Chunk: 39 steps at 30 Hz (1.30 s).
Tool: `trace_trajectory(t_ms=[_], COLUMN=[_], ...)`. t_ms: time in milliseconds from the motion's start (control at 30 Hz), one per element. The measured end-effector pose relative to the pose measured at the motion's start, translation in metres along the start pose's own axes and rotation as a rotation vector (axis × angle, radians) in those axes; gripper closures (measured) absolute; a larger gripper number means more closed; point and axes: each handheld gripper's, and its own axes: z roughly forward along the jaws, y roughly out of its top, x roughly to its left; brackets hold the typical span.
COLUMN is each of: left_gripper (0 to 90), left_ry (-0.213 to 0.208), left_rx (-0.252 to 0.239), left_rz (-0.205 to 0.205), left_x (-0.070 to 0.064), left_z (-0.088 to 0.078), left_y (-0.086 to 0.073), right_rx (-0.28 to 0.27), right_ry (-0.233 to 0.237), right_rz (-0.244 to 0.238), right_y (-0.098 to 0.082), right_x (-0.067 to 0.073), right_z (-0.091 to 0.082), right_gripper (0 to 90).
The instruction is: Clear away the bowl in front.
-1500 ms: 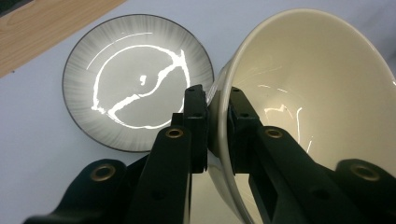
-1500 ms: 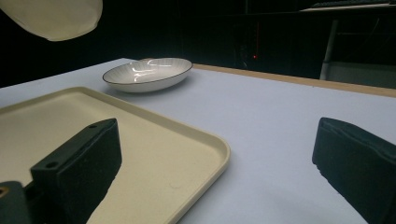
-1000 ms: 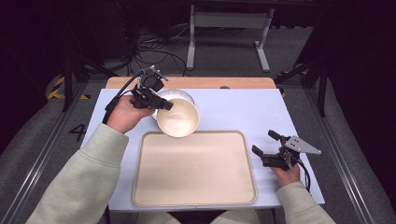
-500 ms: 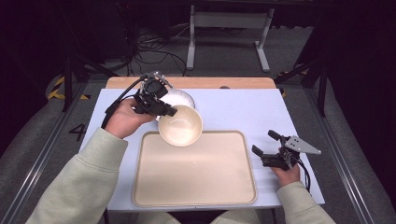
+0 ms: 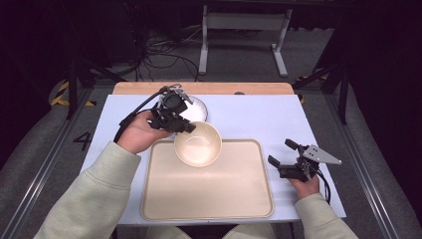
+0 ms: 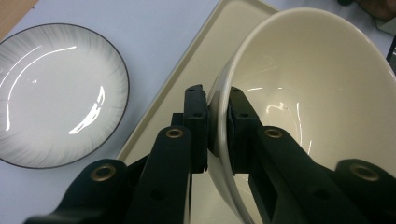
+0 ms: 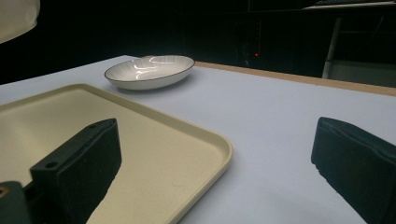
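High view: left gripper (image 5: pixel 185 127) at frame centre-left, forearm slanting up from lower left, clamped on bowl (image 5: pixel 198 143) rim; bowl tilted over tray (image 5: pixel 209 199) top edge. Right gripper (image 5: pixel 287 158) lower right, jaws apart, nothing between.

Left gripper view: jaws pinch the rim; plate (image 6: pixel 53 95) at left.

Right gripper view: jaws wide, low over table (image 7: pixel 280 112) beside the tray.

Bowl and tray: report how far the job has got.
Done: the bowl is lifted, pinched at its rim by the left claw. In hand: it hangs tilted over the tray's far edge. Left: setting it down; the plate sits on the table, the right claw rests open.
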Motion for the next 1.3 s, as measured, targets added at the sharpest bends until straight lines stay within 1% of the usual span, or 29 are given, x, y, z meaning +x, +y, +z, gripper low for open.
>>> trace_trajectory(t_ms=[233, 400, 433, 500, 567, 700, 800, 833, 900, 1067, 1167, 1300], left_gripper=[82.1, 82.2, 82.1, 82.2, 82.2, 82.2, 82.2, 82.2, 82.2, 82.2, 82.3, 82.3], left_ry=[-0.017, -0.026, -0.028, -0.032, -0.033, -0.041, -0.055, -0.056, -0.055, -0.068, -0.067, -0.073], left_rx=[0.013, 0.029, 0.03, 0.034, 0.039, 0.053, 0.061, 0.064, 0.07, 0.084, 0.095, 0.106], left_rz=[0.017, 0.043, 0.038, 0.047, 0.046, 0.068, 0.079, 0.075, 0.084, 0.08, 0.085, 0.083], left_x=[-0.008, -0.013, -0.014, -0.016, -0.017, -0.02, -0.021, -0.021, -0.022, -0.023, -0.024, -0.025], left_z=[0.009, 0.014, 0.014, 0.016, 0.017, 0.025, 0.03, 0.031, 0.035, 0.046, 0.053, 0.058], left_y=[-0.001, -0.003, -0.003, -0.004, -0.004, -0.005, -0.005, -0.005, -0.005, -0.006, -0.006, -0.007], right_rx=[0.001, 0.003, 0.003, 0.003, 0.003, -0.001, -0.002, -0.002, -0.002, -0.003, -0.003, -0.003], right_ry=[0.003, 0.005, 0.007, 0.007, 0.007, 0.008, 0.009, 0.009, 0.009, 0.011, 0.012, 0.013], right_rz=[0.0, 0.002, 0.003, 0.002, 0.002, 0.005, 0.009, 0.008, 0.008, 0.009, 0.01, 0.01], right_y=[0.0, 0.0, 0.0, 0.0, 0.0, 0.0, 0.0, 0.0, 0.0, 0.0, 0.0, 0.0], right_x=[0.0, 0.0, 0.0, 0.0, 0.0, 0.0, 0.0, 0.0, 0.0, 0.0, 0.0, 0.0], right_z=[0.0, 0.0, 0.0, 0.0, 0.0, 0.0, 0.0, 0.0, 0.0, 0.0, 0.0, 0.0], right_gripper=[2.0, 2.1, 2.1, 2.1, 2.1, 2.1, 2.0, 2.1, 2.0, 2.0, 2.0, 2.0])
